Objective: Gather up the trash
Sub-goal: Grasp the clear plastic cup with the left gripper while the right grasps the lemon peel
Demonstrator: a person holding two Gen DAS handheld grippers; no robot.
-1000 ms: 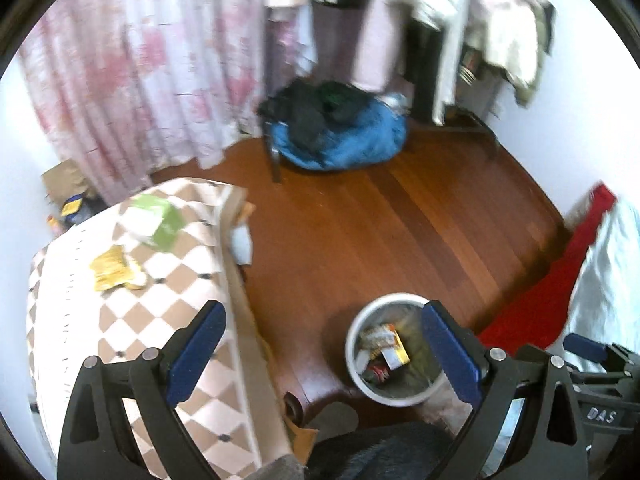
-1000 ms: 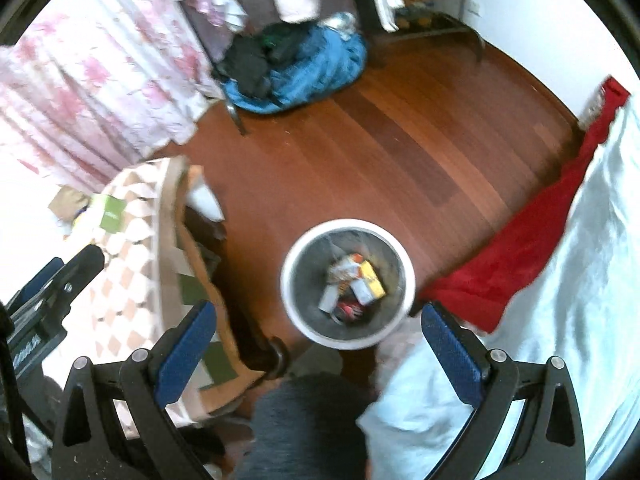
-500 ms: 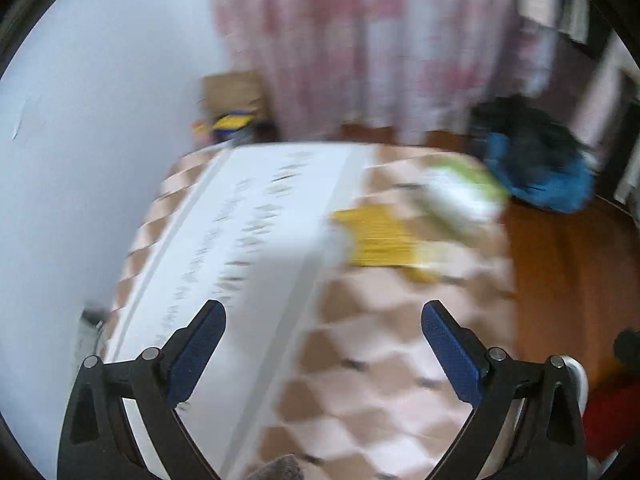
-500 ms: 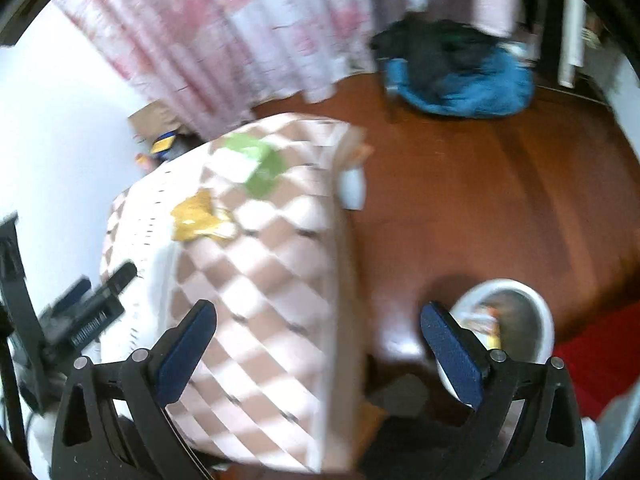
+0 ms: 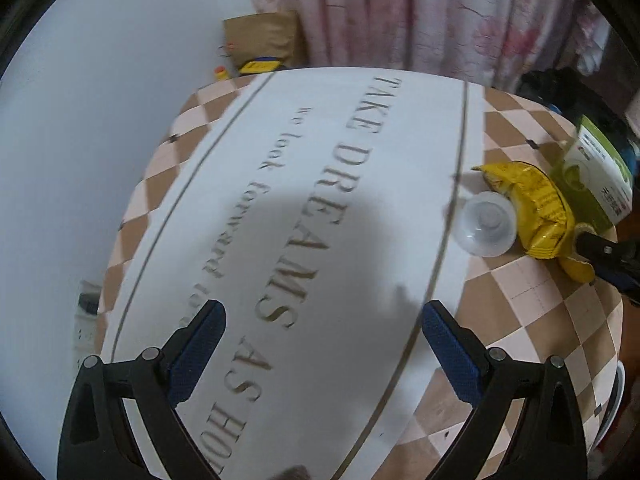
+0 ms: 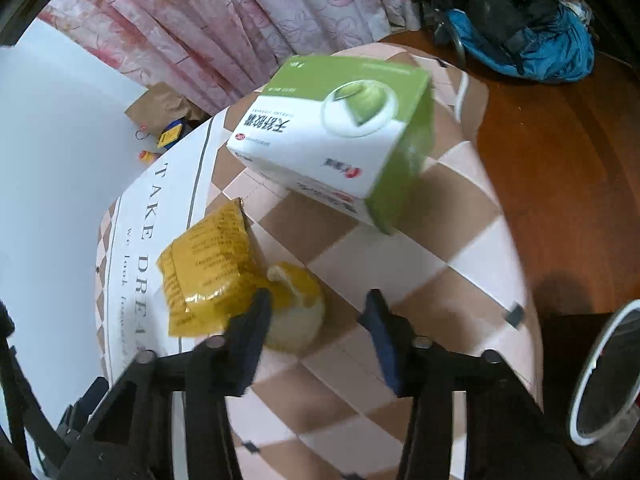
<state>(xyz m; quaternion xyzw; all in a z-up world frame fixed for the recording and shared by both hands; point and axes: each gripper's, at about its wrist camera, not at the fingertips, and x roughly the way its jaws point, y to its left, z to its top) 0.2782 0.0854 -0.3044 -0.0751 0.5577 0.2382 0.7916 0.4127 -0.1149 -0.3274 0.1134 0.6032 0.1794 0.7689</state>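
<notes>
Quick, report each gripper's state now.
Left gripper: open, empty, above the table.
Right gripper: jaws closing around the yellow peel, pads not yet pressing on both sides.

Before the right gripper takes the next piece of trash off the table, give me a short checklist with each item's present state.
1. Target in reach: the peel piece lies against the right gripper's left finger. Ok.
2. Grip made: its fingers are closing, and only part of the peel lies in the gap. Not ok yet.
3. Yellow wrapper clear of the fingers: it overlaps the left finger. Cannot tell.
4. Green and white box out of the way: it sits farther back on the table. Ok.
5. Left gripper free: open over the printed cloth, nothing between its fingers. Ok.
6. Bin near: beside the table. Ok.
</notes>
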